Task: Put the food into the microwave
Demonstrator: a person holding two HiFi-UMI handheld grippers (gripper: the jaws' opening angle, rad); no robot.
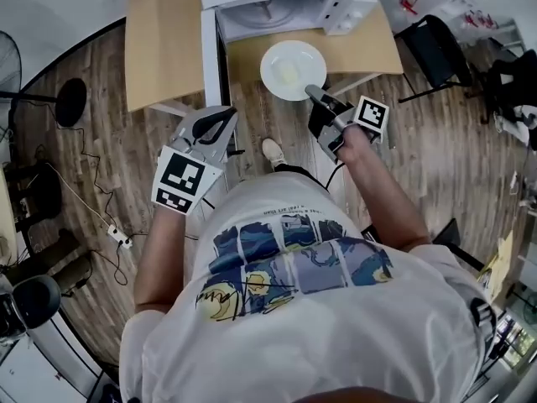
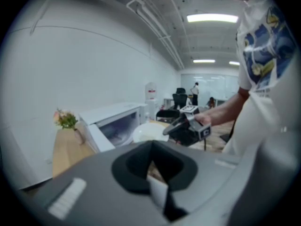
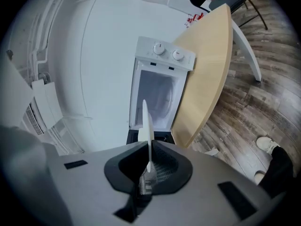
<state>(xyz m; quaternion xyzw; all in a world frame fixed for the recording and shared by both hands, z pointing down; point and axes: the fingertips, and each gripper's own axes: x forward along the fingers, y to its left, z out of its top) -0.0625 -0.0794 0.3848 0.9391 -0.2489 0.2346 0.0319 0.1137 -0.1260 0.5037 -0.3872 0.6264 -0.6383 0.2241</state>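
In the head view the right gripper (image 1: 312,92) pinches the near rim of the white plate (image 1: 292,70) at the table (image 1: 168,49), before the open microwave (image 1: 277,11), with pale food (image 1: 289,75) loose on it. The left gripper view shows the left gripper (image 2: 153,168) closed and empty. In the right gripper view the thin rim sits edge-on between the clamped jaws. The plate looks stiff, breakable and probably slippery, so it wants keeping level.
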